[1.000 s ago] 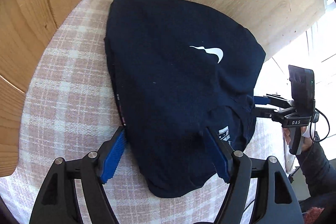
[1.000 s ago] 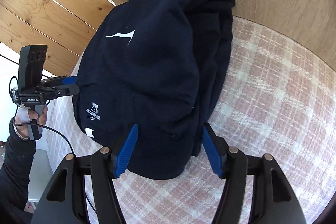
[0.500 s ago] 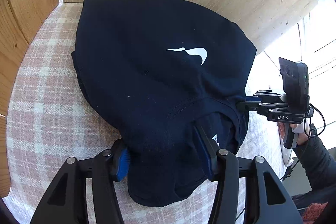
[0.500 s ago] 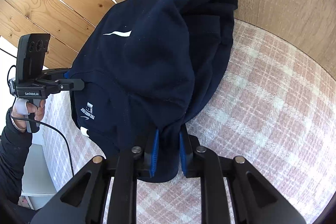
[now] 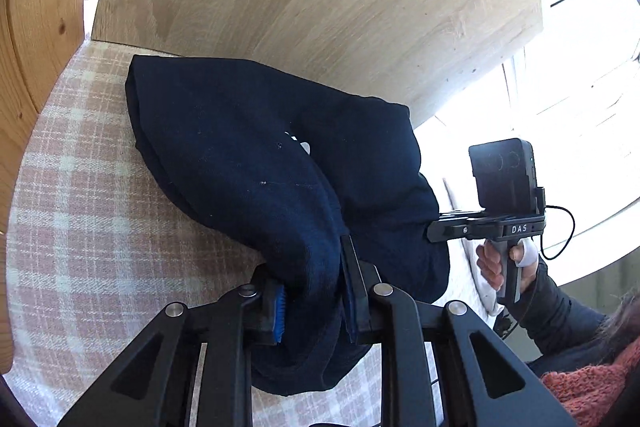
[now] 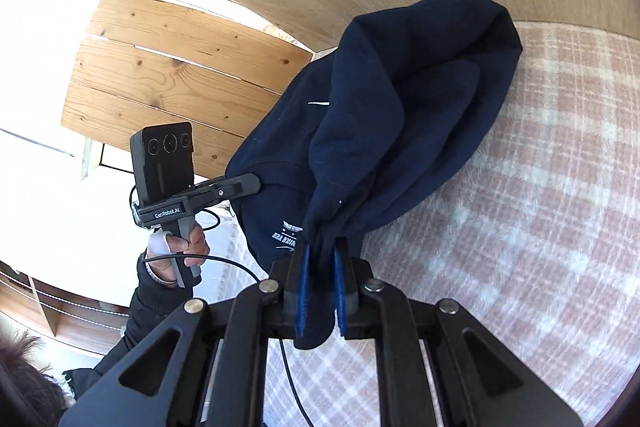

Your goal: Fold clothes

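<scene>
Navy tee (image 5: 248,155) bunched in both my closing grippers (left gripper (image 5: 316,291), right gripper (image 6: 320,279)), lifting off the checked cloth (image 5: 100,219).

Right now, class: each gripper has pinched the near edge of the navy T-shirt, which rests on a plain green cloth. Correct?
Not quite. The cloth is pink-and-white check, not plain green; the right wrist view shows it. Otherwise right: the left gripper and right gripper, jaws closing, each pinch the navy T-shirt at its near edge.

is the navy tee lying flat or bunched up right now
Bunched up: the navy tee is gathered and pinched by the closing left tongs and right tongs.
</scene>
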`<action>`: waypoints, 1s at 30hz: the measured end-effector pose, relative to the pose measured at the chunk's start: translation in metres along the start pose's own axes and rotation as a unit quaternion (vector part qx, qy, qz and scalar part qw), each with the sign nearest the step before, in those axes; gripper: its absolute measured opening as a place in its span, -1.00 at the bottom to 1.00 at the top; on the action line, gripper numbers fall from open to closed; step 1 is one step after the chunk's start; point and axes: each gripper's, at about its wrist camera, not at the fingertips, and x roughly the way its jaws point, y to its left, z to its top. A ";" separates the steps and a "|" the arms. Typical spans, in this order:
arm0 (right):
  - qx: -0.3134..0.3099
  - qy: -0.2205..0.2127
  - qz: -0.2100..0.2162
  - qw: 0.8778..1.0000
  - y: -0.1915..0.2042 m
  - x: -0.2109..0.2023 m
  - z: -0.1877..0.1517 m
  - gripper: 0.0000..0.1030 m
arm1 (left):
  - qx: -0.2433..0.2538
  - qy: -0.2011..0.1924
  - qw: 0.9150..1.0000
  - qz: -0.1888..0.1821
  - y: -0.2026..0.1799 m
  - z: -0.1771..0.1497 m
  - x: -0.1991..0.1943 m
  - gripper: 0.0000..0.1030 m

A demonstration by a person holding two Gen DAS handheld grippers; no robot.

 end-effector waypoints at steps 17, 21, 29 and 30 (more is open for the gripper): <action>-0.225 0.015 -0.271 0.936 0.048 0.025 0.027 -0.71 | 0.105 0.042 0.989 0.100 -0.027 -0.013 0.012 -0.10; -0.199 0.043 -0.284 0.937 0.022 0.061 0.050 -0.77 | 0.077 0.064 0.985 0.140 -0.003 -0.011 0.035 -0.17; -0.154 0.005 -0.228 0.961 0.018 0.004 -0.035 -0.35 | 0.044 -0.005 0.992 0.114 -0.014 -0.056 -0.037 0.06; -0.148 0.005 -0.228 0.962 0.014 0.008 -0.046 -0.35 | 0.038 -0.004 0.993 0.114 -0.014 -0.064 -0.037 0.06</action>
